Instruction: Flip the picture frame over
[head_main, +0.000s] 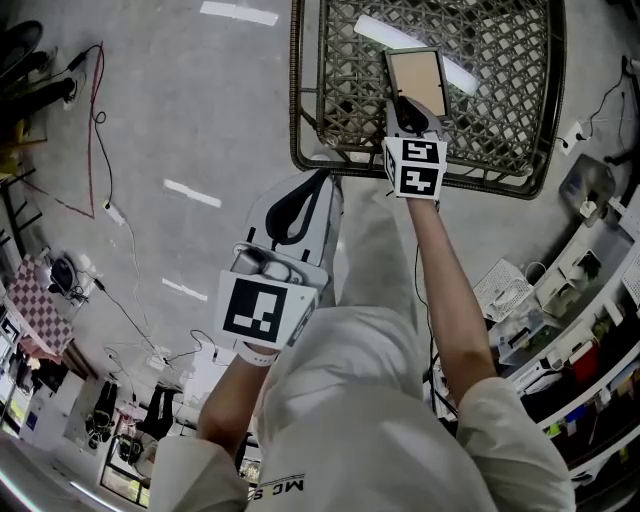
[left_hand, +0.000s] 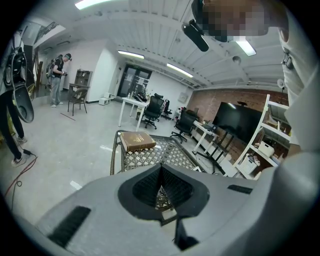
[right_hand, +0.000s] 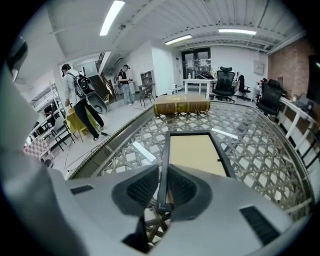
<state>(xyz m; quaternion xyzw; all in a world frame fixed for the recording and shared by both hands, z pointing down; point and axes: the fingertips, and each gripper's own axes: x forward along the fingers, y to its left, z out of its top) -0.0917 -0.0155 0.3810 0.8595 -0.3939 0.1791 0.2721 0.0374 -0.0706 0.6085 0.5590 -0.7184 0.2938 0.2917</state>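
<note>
Picture frame (right_hand: 197, 152) sat on the lattice table (right_hand: 260, 145), tan face up. Right gripper (right_hand: 162, 186) was clamped on its near left corner, edge-on. Left gripper (left_hand: 161, 184) was off the table, jaws together, holding nothing. Likely risk: with only a thin one-corner hold, the frame could pivot or slip mid-turn and drop onto the tabletop.

This is looking like an open-plan office doubling as a lab. Black office chairs (left_hand: 152, 107) are sitting at white desks (left_hand: 131, 103), and a big dark screen (left_hand: 235, 120) is showing against a brick wall (left_hand: 207, 102). Strip lights (left_hand: 131, 54) are glowing overhead, cables (head_main: 95, 100) are trailing across the grey floor (head_main: 200, 120), and shelves (head_main: 590, 355) are carrying boxes and gear.
</note>
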